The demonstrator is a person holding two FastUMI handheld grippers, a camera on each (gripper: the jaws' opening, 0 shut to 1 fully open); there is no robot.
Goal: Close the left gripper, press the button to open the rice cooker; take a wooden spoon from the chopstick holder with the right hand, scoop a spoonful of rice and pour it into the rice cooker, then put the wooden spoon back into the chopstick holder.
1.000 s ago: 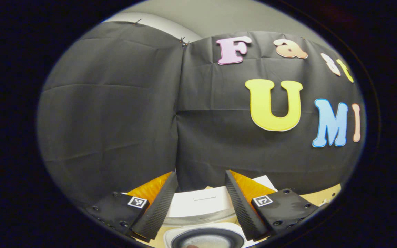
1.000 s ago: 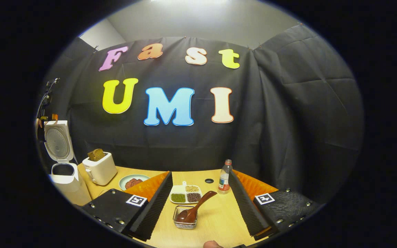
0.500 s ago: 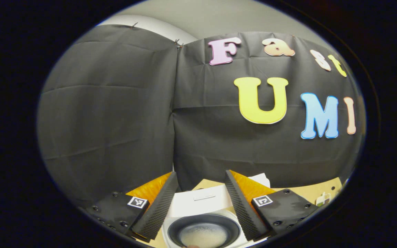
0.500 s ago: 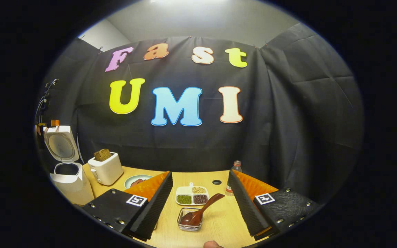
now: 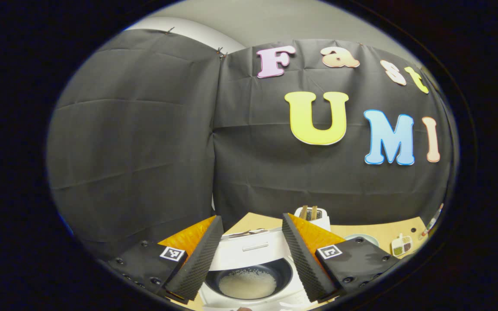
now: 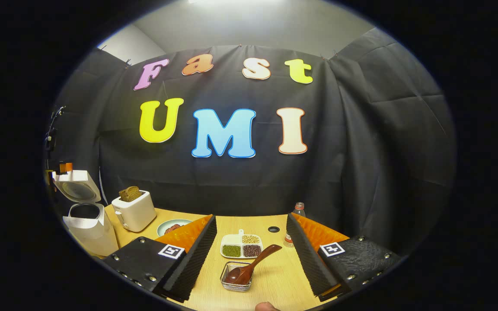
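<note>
The white rice cooker (image 5: 249,259) lies just below my left gripper (image 5: 252,259), which is open. Its dark inner pot holds a patch of white rice (image 5: 247,283), and the white lid edge (image 5: 253,248) shows between the fingers. In the right gripper view the cooker (image 6: 87,222) stands at the far left with its lid (image 6: 76,188) raised and leaning forward. My right gripper (image 6: 251,255) is open above the table with nothing between its fingers. Below it the brown wooden spoon (image 6: 251,264) rests in a small wire-mesh holder (image 6: 235,281), bowl down and handle pointing up to the right.
A white toaster (image 6: 133,210) with bread stands right of the cooker, beside a plate of food (image 6: 172,226). A divided dish of beans (image 6: 241,245) and a small bottle (image 6: 294,222) sit beyond the holder. The wooden table (image 6: 270,280) has bare room around the holder.
The left gripper view has shifted, so the pot with rice shows fuller and the toaster comes into sight. The cooker lid leans further forward. The spoon stays in its holder.
</note>
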